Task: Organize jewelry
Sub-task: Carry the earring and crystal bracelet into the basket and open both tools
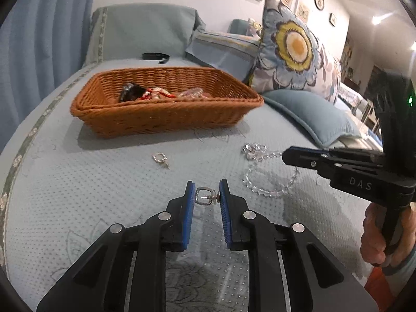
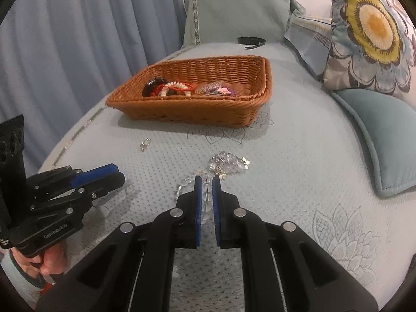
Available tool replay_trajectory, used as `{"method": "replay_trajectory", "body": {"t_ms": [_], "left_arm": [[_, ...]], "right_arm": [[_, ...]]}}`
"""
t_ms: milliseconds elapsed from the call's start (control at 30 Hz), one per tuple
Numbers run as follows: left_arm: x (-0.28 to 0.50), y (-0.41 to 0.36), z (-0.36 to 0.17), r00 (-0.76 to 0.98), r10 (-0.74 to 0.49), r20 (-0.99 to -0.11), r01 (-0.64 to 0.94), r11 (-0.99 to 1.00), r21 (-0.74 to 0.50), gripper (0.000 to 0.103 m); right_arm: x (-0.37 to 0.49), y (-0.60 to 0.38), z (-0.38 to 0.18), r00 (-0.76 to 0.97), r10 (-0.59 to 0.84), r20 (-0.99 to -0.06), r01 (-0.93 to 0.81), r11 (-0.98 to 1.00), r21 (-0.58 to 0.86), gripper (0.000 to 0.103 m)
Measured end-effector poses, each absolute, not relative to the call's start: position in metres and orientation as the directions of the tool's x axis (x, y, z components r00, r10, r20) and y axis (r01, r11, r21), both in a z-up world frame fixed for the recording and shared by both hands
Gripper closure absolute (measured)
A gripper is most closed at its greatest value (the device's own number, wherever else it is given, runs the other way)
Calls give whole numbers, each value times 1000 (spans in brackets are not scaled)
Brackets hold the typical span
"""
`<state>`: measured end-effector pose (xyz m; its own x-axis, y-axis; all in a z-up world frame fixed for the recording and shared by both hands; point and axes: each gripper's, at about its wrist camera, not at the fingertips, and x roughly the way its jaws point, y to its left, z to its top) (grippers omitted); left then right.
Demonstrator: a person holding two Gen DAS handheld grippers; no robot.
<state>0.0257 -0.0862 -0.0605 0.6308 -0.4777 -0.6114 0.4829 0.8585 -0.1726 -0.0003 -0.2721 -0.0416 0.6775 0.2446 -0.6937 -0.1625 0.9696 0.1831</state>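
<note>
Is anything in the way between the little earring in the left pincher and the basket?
Nothing visible blocks it. The left gripper holds the earring, and only bare bedspread lies before the basket. A second earring lies flat, off to the left.

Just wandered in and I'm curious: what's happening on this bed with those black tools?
A person is tidying jewelry with two handheld grippers. The left gripper pinches a small silver earring. The right gripper closes on a clear bead necklace. A wicker basket already holds several pieces; another earring lies loose.
</note>
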Motion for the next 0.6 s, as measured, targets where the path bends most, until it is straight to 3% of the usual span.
{"method": "replay_trajectory", "body": {"t_ms": [600], "left_arm": [[21,-65,-2,708,-494,-506,476,862,-176,86]], "right_arm": [[-9,-270,24,760,290,-581,-200,956,215,97]]}}
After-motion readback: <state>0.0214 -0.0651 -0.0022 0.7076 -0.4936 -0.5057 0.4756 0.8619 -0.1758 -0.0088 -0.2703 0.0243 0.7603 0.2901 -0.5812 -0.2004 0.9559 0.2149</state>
